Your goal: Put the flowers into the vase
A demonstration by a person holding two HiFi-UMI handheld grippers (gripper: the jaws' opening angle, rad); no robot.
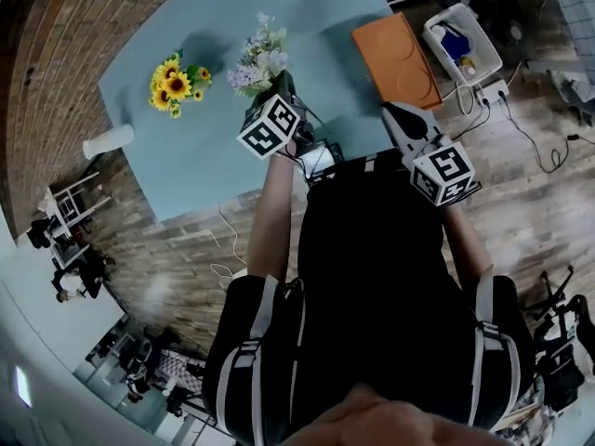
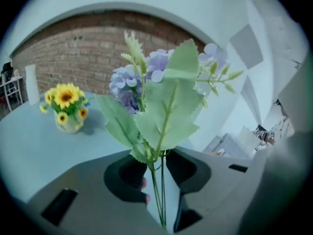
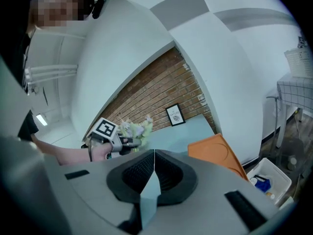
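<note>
A bunch of pale purple flowers (image 1: 260, 59) with large green leaves (image 2: 168, 106) stands up from my left gripper (image 1: 284, 89), whose jaws are shut on its thin green stems (image 2: 157, 190), above the light blue table (image 1: 214, 165). The right gripper view shows that gripper (image 3: 128, 142) and its bunch (image 3: 138, 128) from the side. A tall white cylinder vase (image 1: 108, 141) stands at the table's left edge (image 2: 30, 83). My right gripper (image 1: 398, 117) hangs off the table's near right side, jaws shut together (image 3: 154, 173) on nothing.
A small pot of yellow sunflowers (image 1: 177, 84) stands on the table left of the held bunch (image 2: 67, 109). An orange tray (image 1: 395, 59) lies at the table's right end. A white bin (image 1: 462, 40) and cables sit on the wooden floor. A brick wall (image 2: 88, 53) borders the table.
</note>
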